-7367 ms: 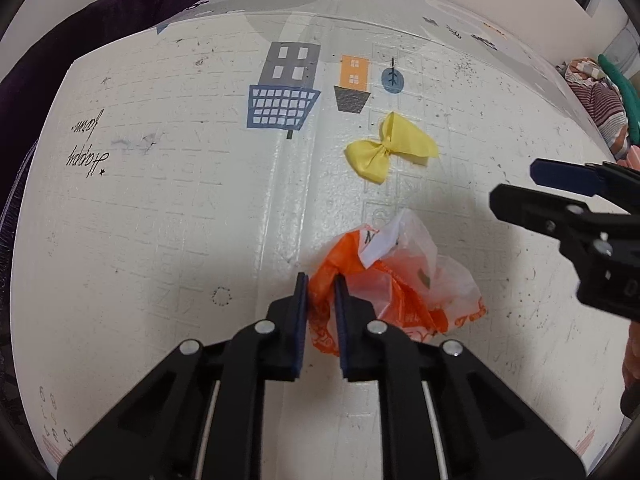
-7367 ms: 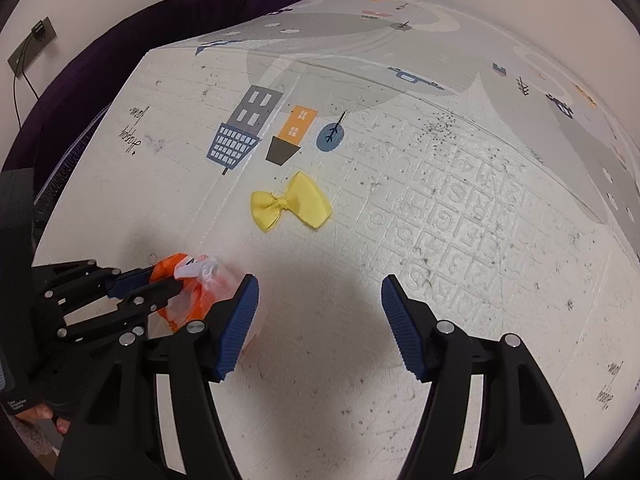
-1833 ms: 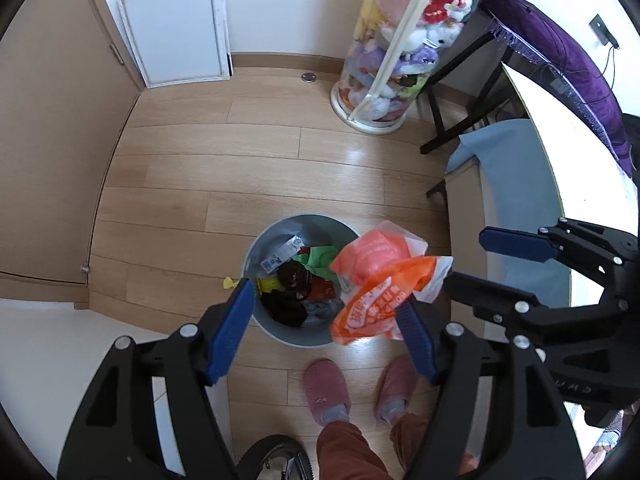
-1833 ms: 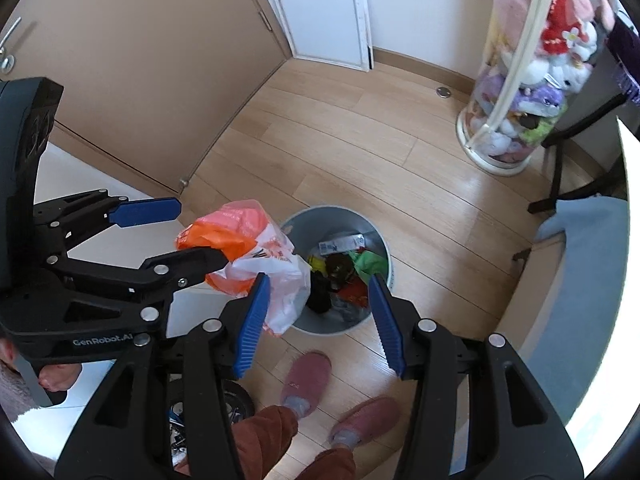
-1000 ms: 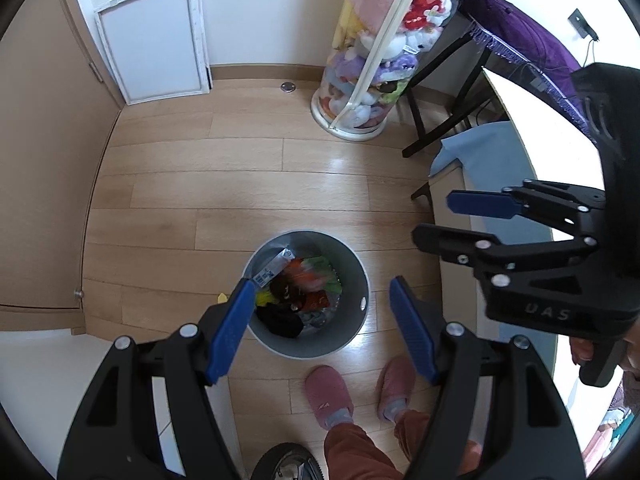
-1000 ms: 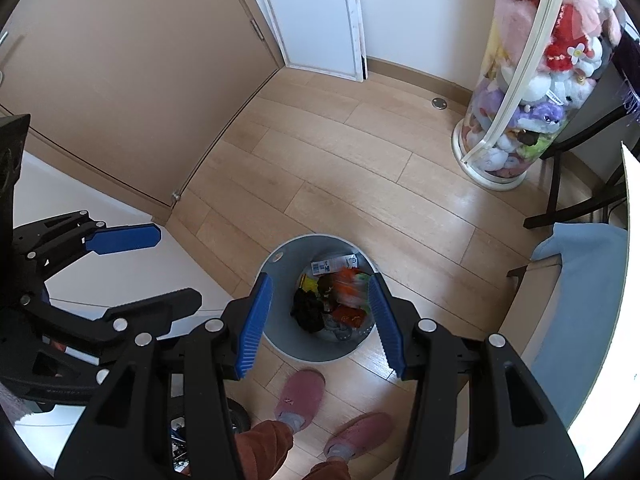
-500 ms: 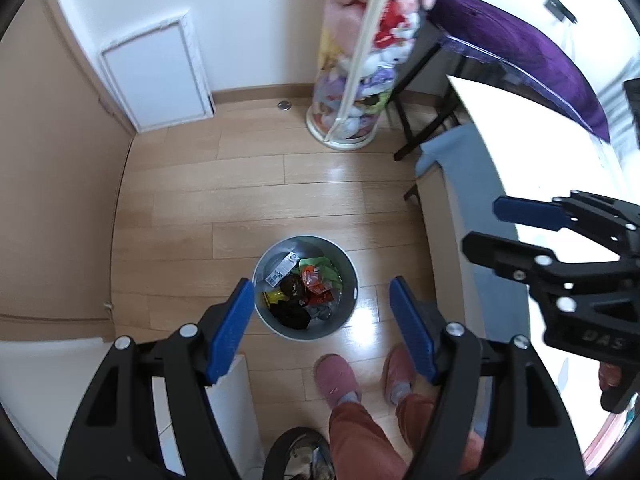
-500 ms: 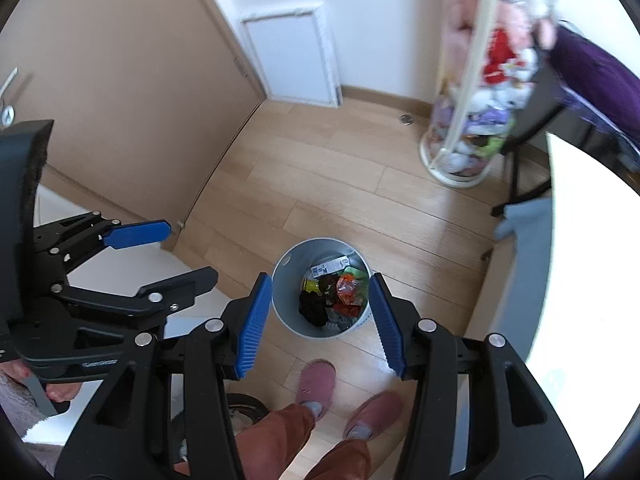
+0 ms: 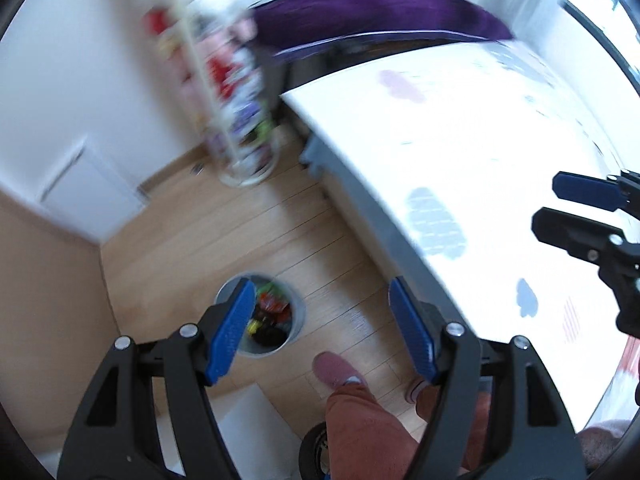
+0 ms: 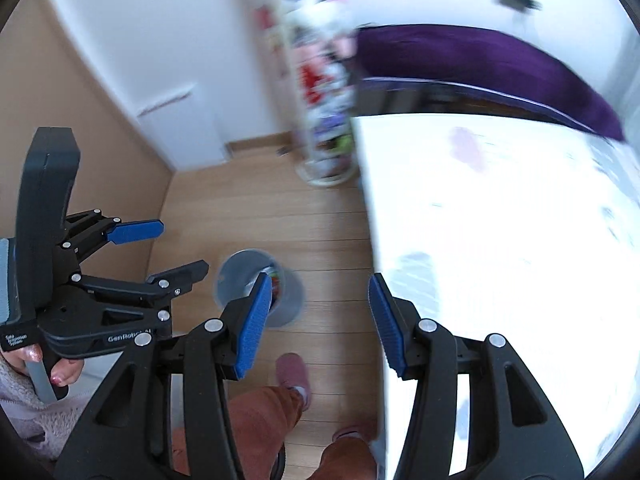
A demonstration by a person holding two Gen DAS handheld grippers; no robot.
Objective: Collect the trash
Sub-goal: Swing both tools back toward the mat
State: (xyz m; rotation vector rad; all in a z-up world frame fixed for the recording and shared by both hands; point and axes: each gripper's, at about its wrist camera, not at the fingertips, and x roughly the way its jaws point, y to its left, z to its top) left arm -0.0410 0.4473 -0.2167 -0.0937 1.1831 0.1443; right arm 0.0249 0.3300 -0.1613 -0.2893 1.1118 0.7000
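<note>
One bin (image 9: 298, 312) (blurred), two slippers (image 9: 334, 369)

Glossy wood floor (image 9: 248, 236), grey metal bin (image 10: 236, 276).

A light wooden plank floor (image 9: 248, 236) runs between white walls (image 10: 160, 40) and a tan panel (image 9: 44, 300) on the left. A white framed panel (image 9: 88, 196) leans low against the wall. Near it stands a tall clear cylinder (image 10: 324, 112) packed with soft toys, blurred. To the right a white surface (image 9: 480, 152) printed with pale clouds glares in strong daylight, and a purple cloth (image 10: 480, 64) lies beyond its far edge.
</note>
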